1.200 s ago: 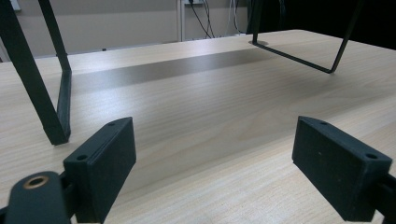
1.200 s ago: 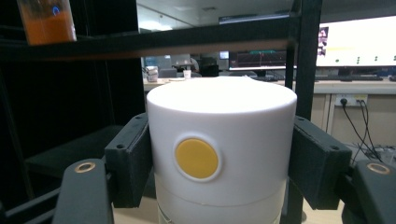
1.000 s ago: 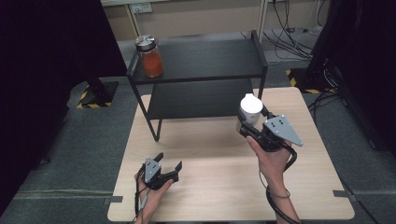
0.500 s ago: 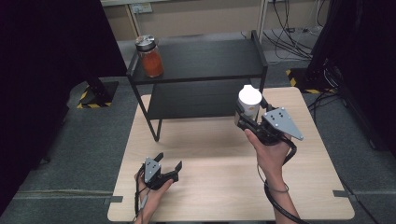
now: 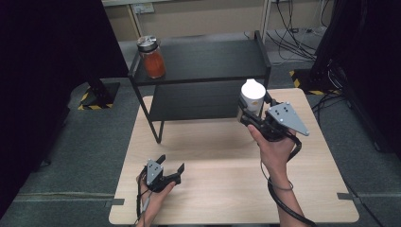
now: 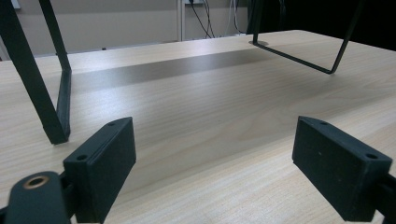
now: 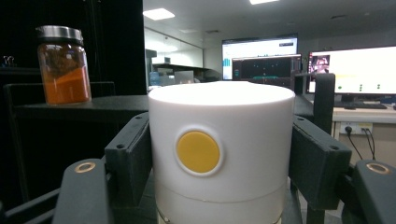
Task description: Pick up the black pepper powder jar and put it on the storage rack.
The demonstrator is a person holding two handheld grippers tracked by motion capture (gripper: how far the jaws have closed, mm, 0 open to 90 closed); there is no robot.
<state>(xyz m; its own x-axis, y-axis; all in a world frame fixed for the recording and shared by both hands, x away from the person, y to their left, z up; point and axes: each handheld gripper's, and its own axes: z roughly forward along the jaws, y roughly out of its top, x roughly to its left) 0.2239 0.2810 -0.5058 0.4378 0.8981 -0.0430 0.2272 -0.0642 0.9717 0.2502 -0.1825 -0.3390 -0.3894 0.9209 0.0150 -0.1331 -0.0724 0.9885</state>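
Carrying a white jar (image 5: 252,97) toward the black shelf rack (image 5: 203,61) is judged to be the step in hand. The jar is clamped upright between the jaws of the right hand-held gripper (image 5: 255,113), pads pressed on both sides just below the lid, as seen in the right gripper view (image 7: 222,149). It is held clear of the bench (image 5: 227,156), just in front of the rack's right end, roughly level with the top shelf.

Left hand-held gripper (image 5: 170,171) is parked low at the near left of the bench, jaws spread wide, nothing between them; bare wood and the rack's legs are seen past them in the left gripper view.

An orange-filled glass jar (image 5: 152,57) with a metal lid already stands on the top shelf at its left end. The rest of that shelf is free.

Next move, as judged: the white jar is to be raised a little over the shelf edge, pushed forward above the free right part of the top shelf, lowered until the base sits flat, then released. The rack's raised end rail must be cleared, and the jar kept upright.

Writing: none readable. A plain yellow round dot (image 7: 198,151) is on the white jar's lid wall, no text on it. No label can be made out on the orange jar. Screen contents in the background are too small to be read.
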